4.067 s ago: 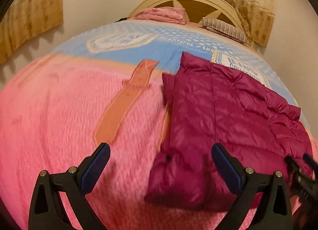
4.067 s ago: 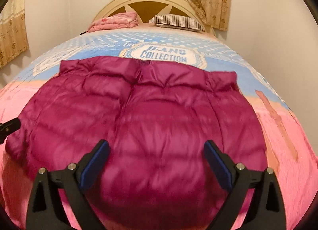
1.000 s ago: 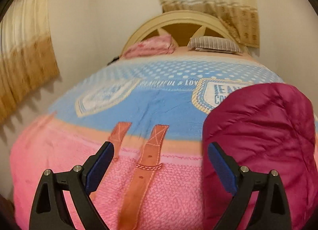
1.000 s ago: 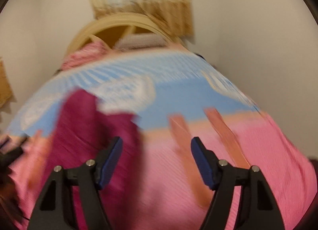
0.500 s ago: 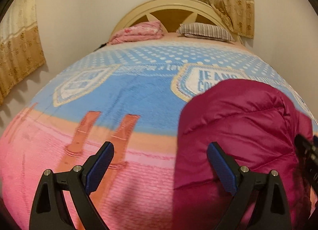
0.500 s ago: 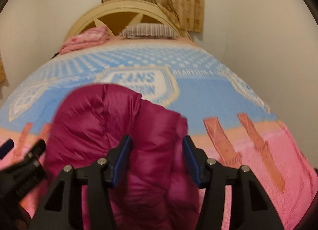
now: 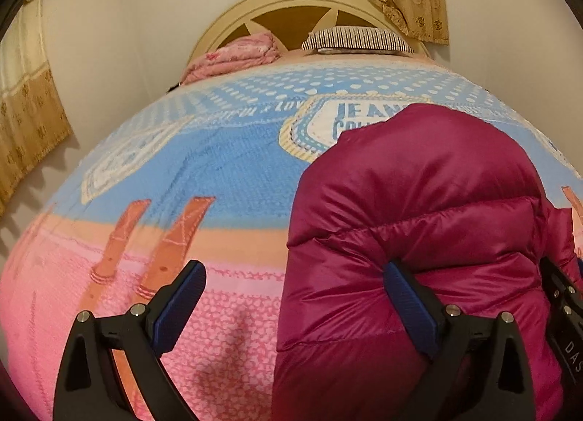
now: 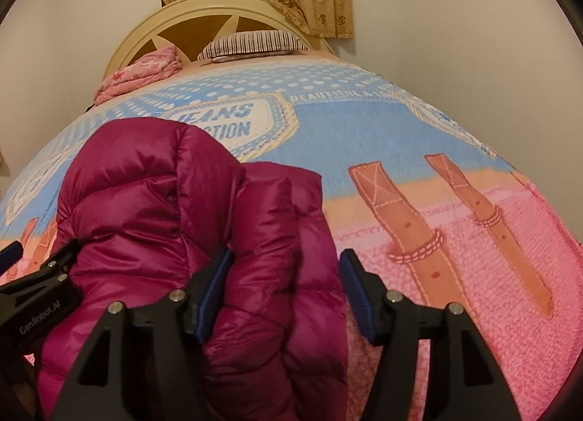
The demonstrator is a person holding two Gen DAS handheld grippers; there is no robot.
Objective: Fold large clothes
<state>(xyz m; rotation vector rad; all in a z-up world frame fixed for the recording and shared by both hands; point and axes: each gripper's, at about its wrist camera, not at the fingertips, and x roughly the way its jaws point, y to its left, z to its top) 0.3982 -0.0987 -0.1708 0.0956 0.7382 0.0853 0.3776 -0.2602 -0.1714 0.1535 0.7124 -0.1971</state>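
1. Left wrist view: The left gripper (image 7: 293, 297) stands wide open, gripping nothing. The magenta puffer jacket (image 7: 419, 231) lies bunched at four o'clock on the bed blanket (image 7: 204, 166), waiting for folding.
2. Right wrist view: The right gripper (image 8: 288, 290) is opening around a puffy jacket fold, perhaps to let it drop flat.

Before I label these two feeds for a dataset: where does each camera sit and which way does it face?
Left wrist: on the left gripper, looking down the bed toward the headboard; its fingers straddle the magenta puffer jacket's left edge.
Right wrist: on the right gripper, facing likewise; its jaws are opening with the jacket's right edge between them.
Shared: jacket, jeans-print blanket, striped pillow; each view catches the other gripper at its edge.
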